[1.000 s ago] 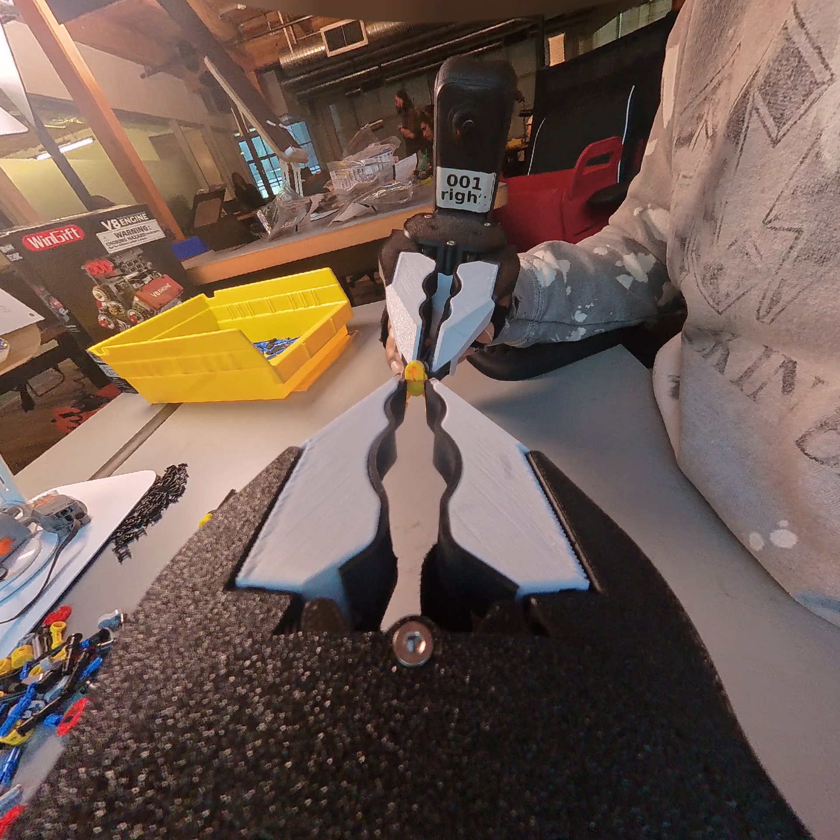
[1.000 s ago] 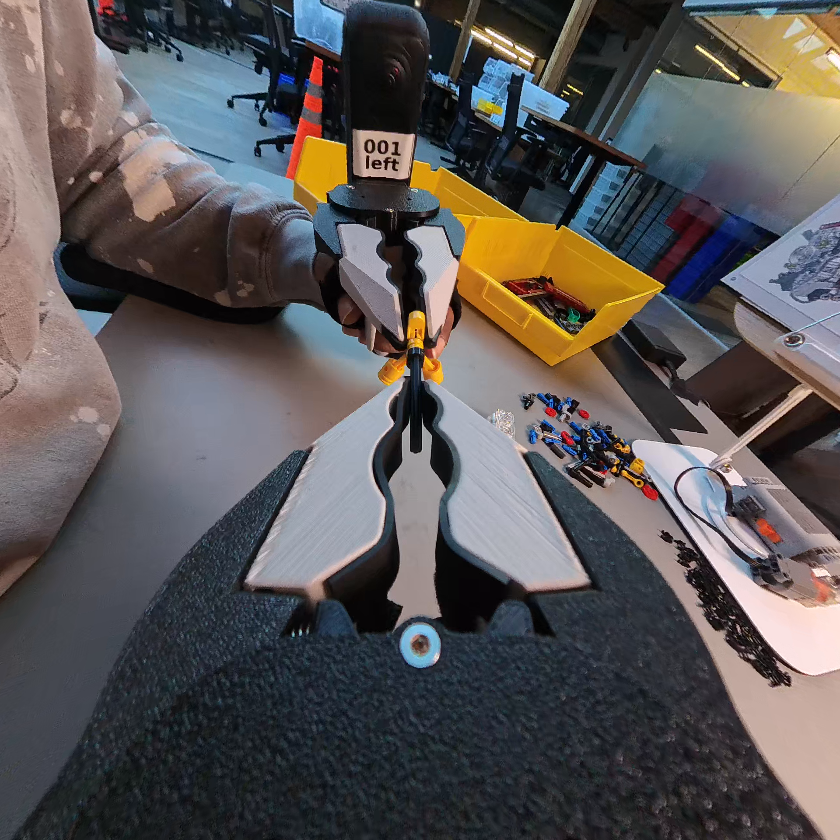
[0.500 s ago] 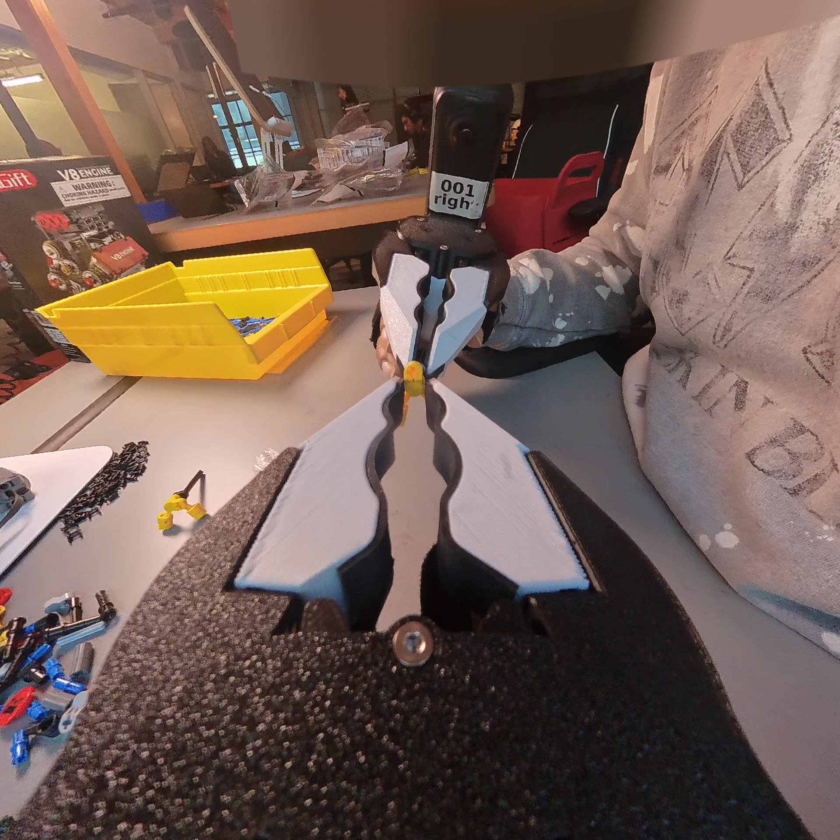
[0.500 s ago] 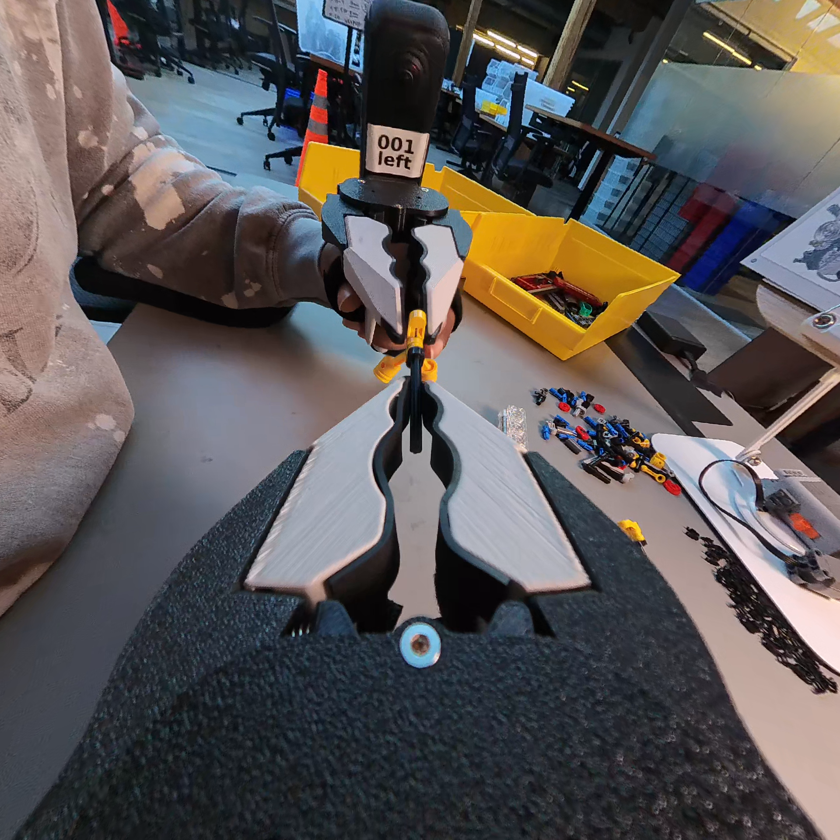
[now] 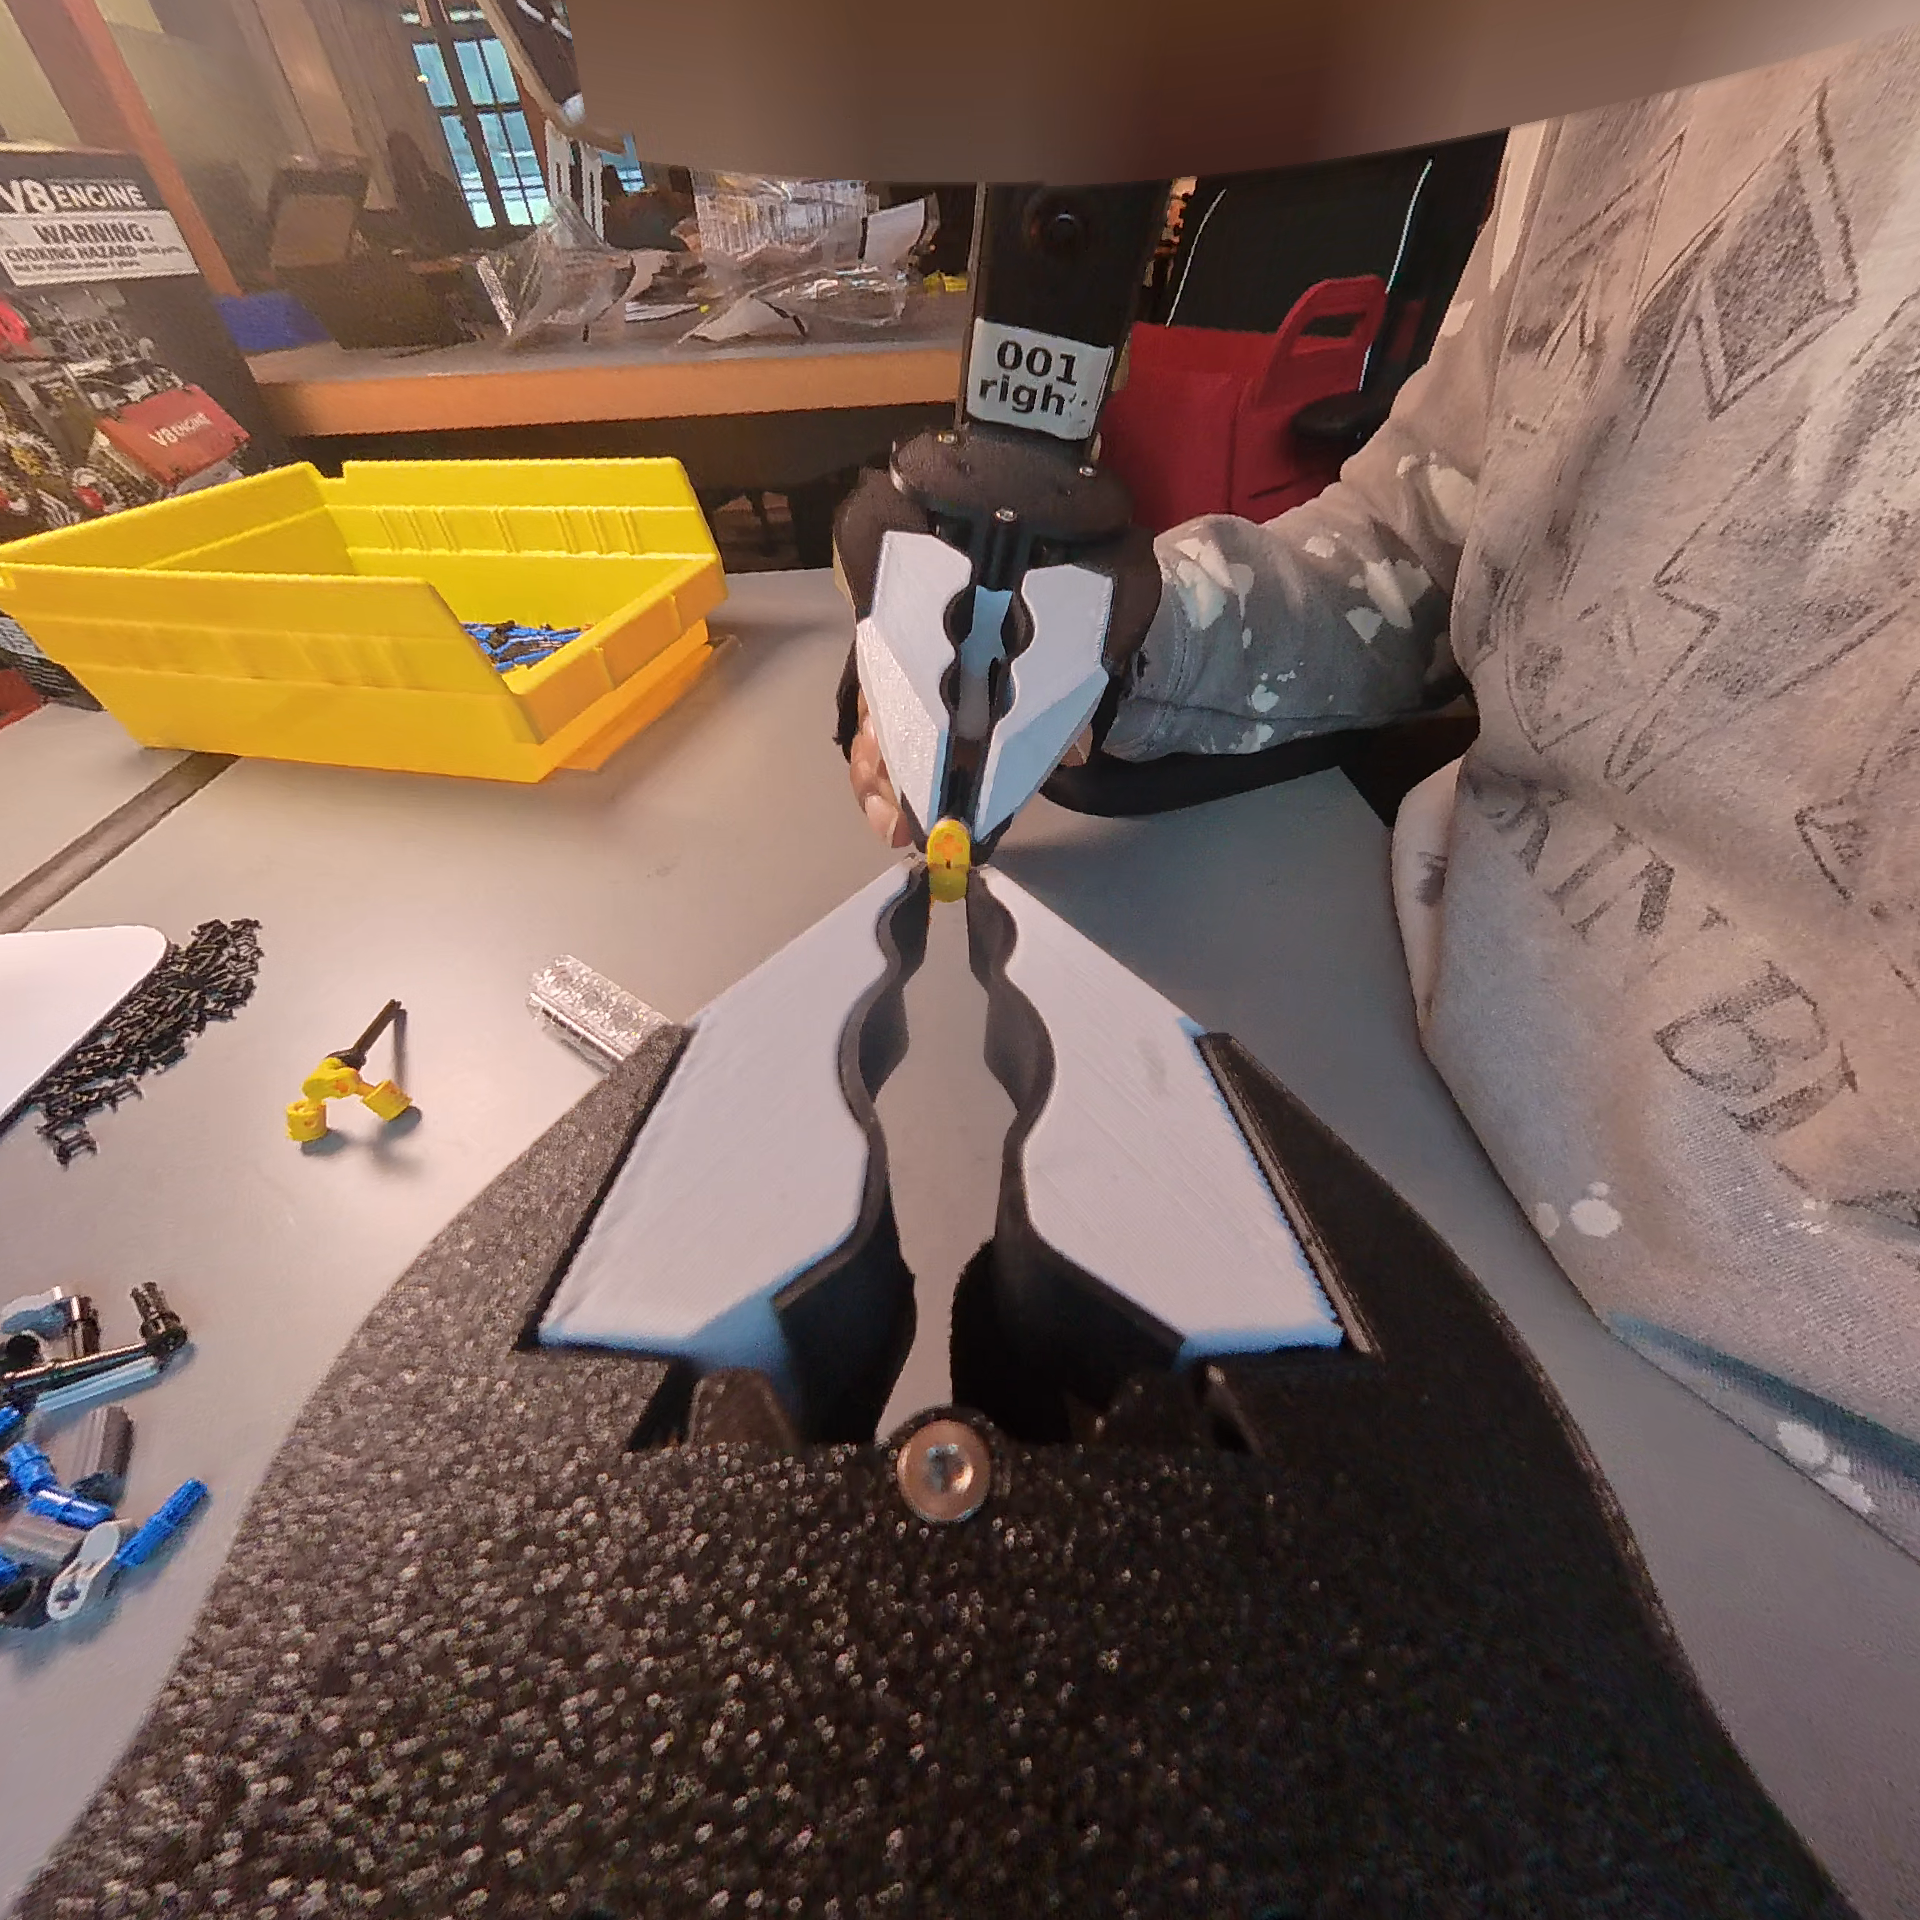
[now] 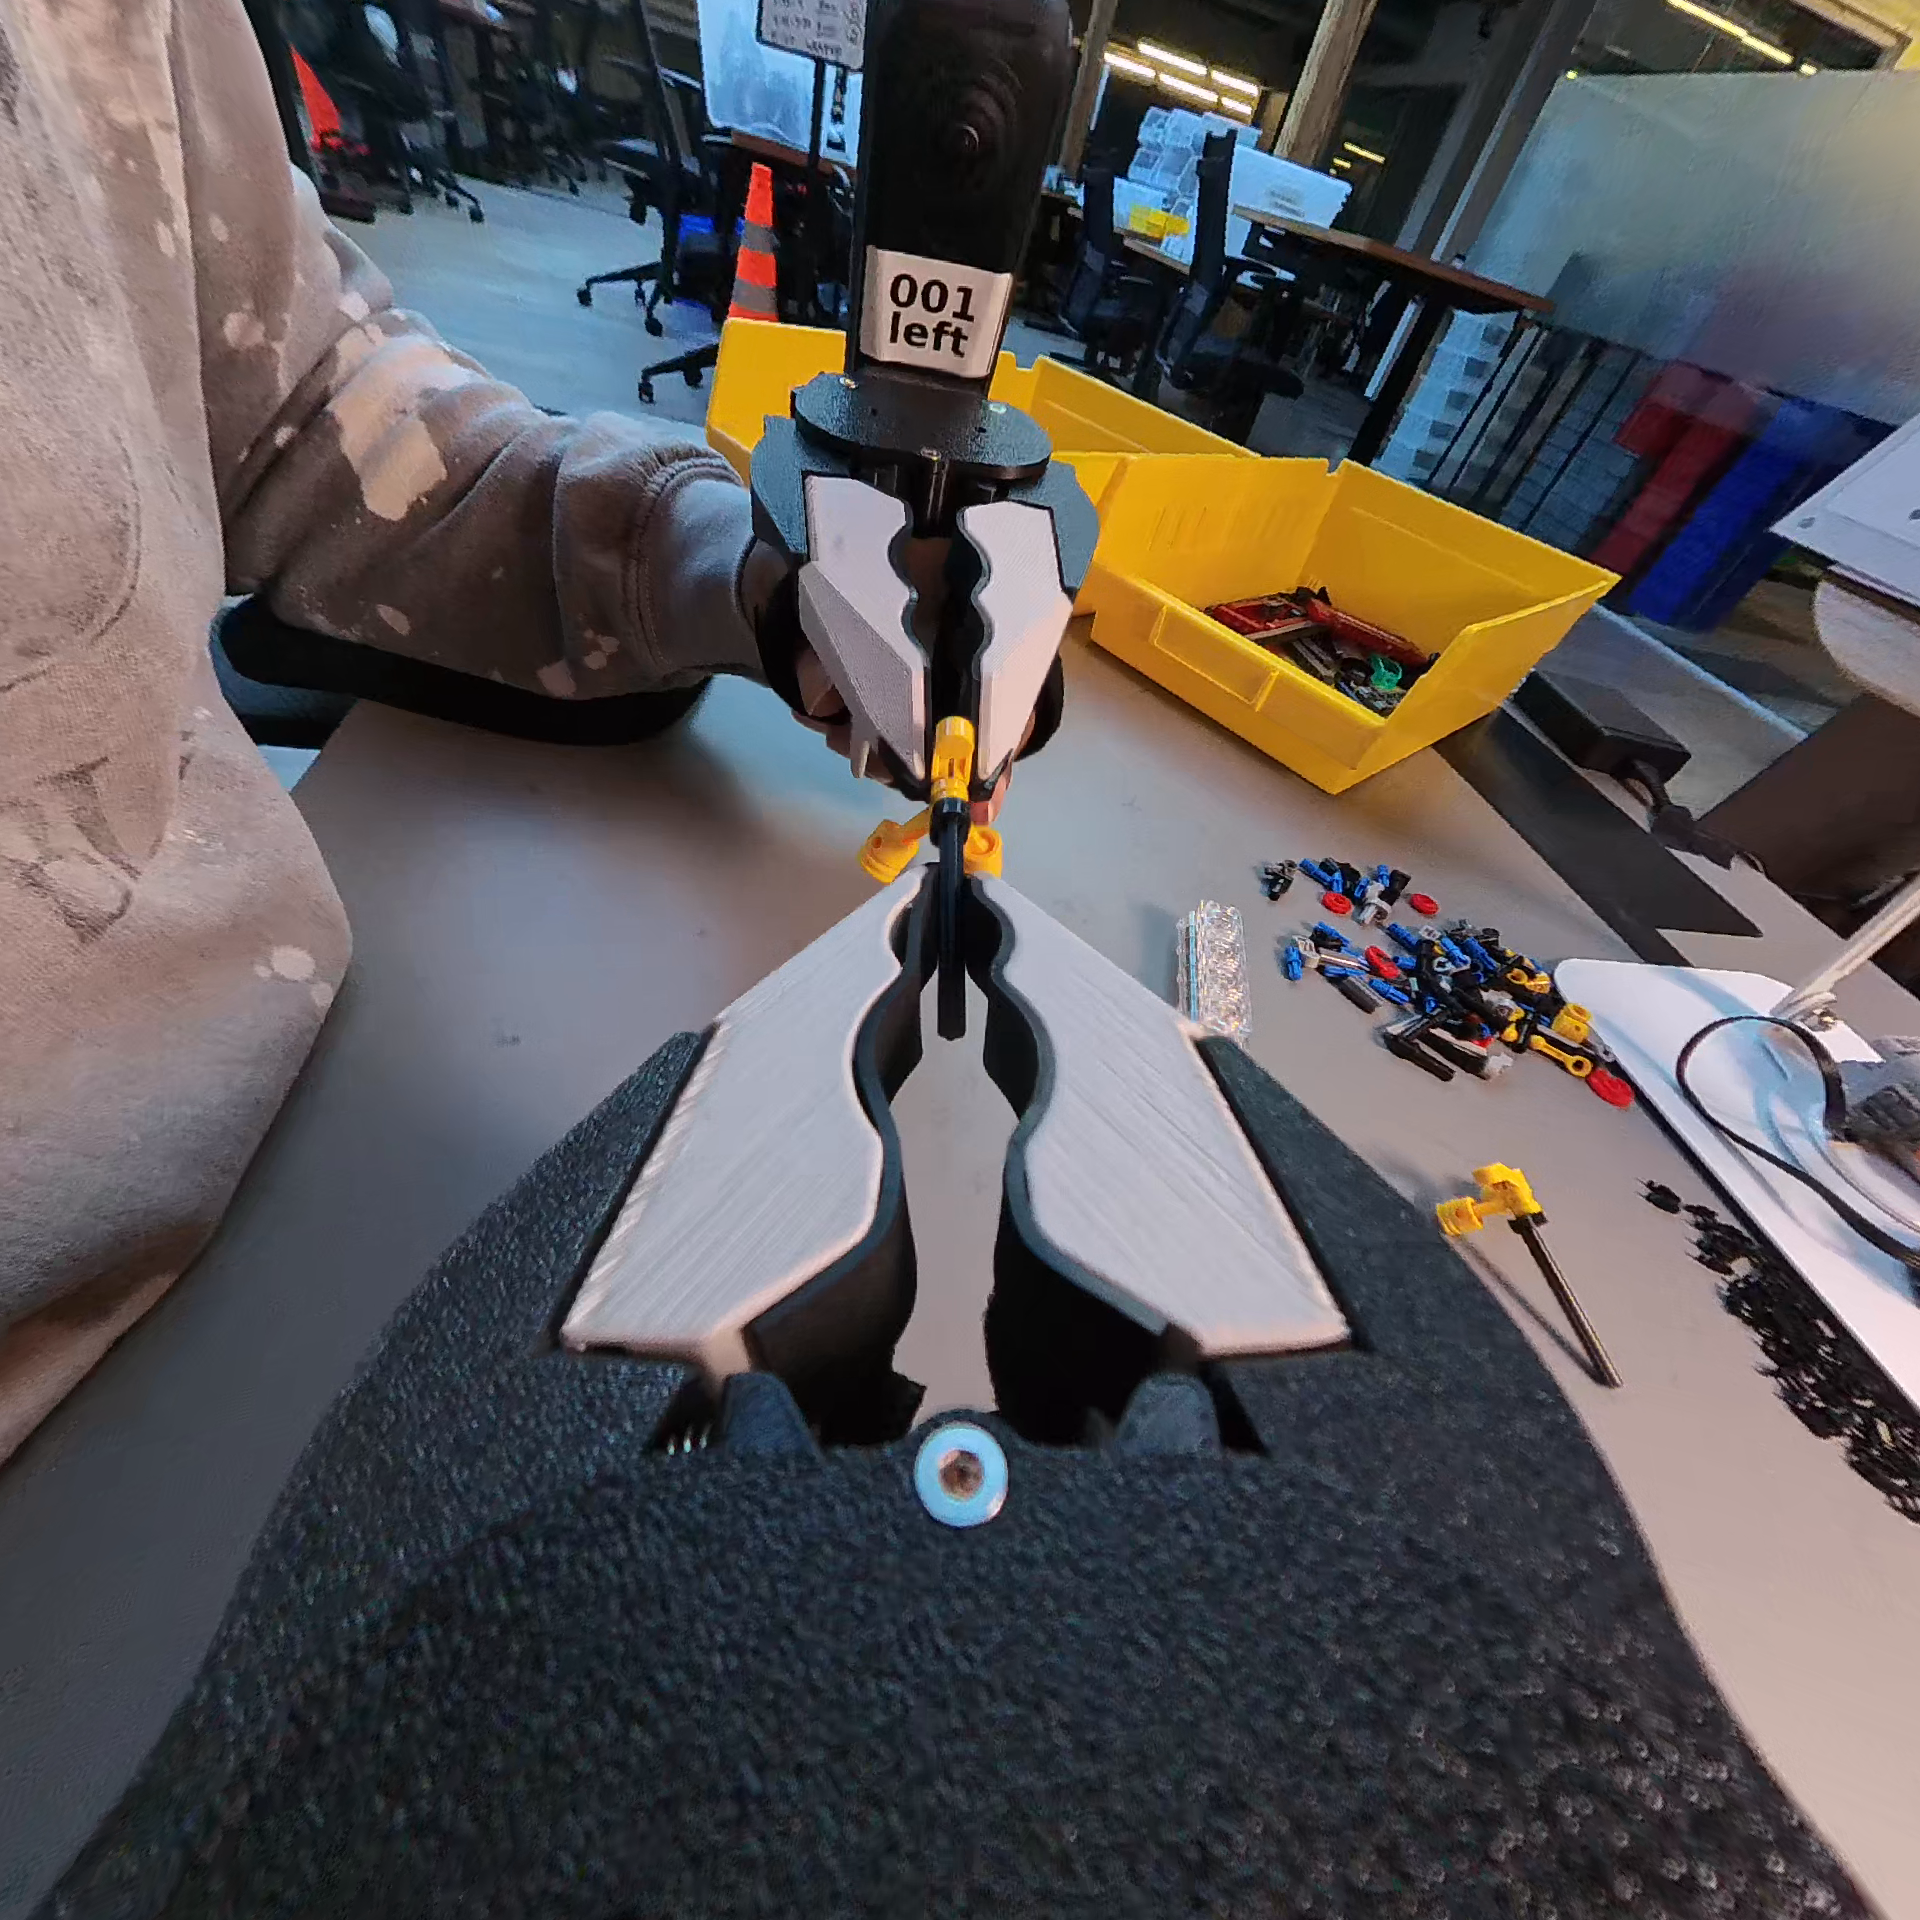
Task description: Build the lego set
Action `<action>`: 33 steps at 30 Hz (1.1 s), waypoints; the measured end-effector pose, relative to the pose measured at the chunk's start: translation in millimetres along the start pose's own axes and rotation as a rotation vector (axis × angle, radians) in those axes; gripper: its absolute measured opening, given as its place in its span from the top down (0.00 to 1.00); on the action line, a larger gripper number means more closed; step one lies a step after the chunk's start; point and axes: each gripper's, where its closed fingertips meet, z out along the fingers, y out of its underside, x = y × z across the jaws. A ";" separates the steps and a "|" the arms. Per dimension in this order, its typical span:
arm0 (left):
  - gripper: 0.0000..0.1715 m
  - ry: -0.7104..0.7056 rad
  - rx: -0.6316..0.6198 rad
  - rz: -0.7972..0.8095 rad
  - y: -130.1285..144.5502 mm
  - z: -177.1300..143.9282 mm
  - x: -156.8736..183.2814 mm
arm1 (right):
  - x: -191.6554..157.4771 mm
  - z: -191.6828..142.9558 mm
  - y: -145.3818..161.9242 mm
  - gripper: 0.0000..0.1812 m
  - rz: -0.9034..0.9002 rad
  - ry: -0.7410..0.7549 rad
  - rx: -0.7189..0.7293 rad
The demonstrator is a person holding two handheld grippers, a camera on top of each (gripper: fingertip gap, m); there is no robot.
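Note:
My two grippers face each other tip to tip above the grey table (image 5: 520, 904). My left gripper (image 5: 943, 891) is shut on the yellow connector (image 5: 948, 854) at one end of a small assembly. In the right wrist view the left gripper (image 6: 951, 779) pinches that yellow connector (image 6: 952, 750). My right gripper (image 6: 951, 891) is shut on the assembly's black axle (image 6: 950, 977), which runs back between its fingers. Two more yellow connectors (image 6: 886, 847) stick out sideways just past its tips. The right gripper also shows in the left wrist view (image 5: 951, 821).
A second yellow-and-black axle assembly (image 5: 348, 1091) (image 6: 1507, 1210) lies on the table. Beside it are loose small parts (image 6: 1444, 977), black pins (image 5: 156, 997), a clear bag (image 5: 597, 1008), a white board (image 6: 1683, 1049) and yellow bins (image 5: 343, 623) (image 6: 1340, 582). The person's sleeves and body border the near side. The grippers are tip to tip, or close to it.
Both grippers have moved together with the assembly held between them, so the background has shifted. The second assembly on the table has come into view. Both grips are unchanged.

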 end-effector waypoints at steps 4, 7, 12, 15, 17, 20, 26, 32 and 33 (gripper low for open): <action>0.96 0.004 -0.003 -0.017 2.5 0.4 -0.2 | -0.4 0.8 2.8 0.99 0.011 -0.005 -0.006; 0.96 -0.003 0.028 -0.026 -2.1 0.4 -1.8 | 2.2 -0.1 -0.8 0.99 0.027 0.004 0.016; 0.96 -0.019 0.079 -0.024 -7.9 -0.2 -3.8 | 4.9 -0.2 -6.1 0.99 0.063 0.017 0.059; 0.96 -0.017 0.125 -0.030 -13.4 -1.1 -3.6 | 5.3 -0.6 -11.5 0.99 0.090 0.020 0.100; 0.96 -0.017 0.152 -0.035 -17.1 -1.6 -3.4 | 5.6 -0.9 -15.0 0.99 0.108 0.020 0.125; 0.96 -0.018 0.173 -0.038 -20.0 -2.2 -3.3 | 6.0 -1.1 -17.8 0.99 0.126 0.021 0.149; 0.96 -0.024 0.168 -0.032 -19.7 -2.3 -3.6 | 6.4 -1.0 -18.9 0.99 0.122 0.030 0.151; 0.96 -0.029 0.149 -0.031 -17.3 -1.5 -3.9 | 6.6 -1.1 -18.8 0.99 0.128 0.030 0.155; 0.96 -0.029 0.149 -0.032 -17.3 -1.4 -3.8 | 6.4 -1.1 -19.3 0.99 0.129 0.030 0.159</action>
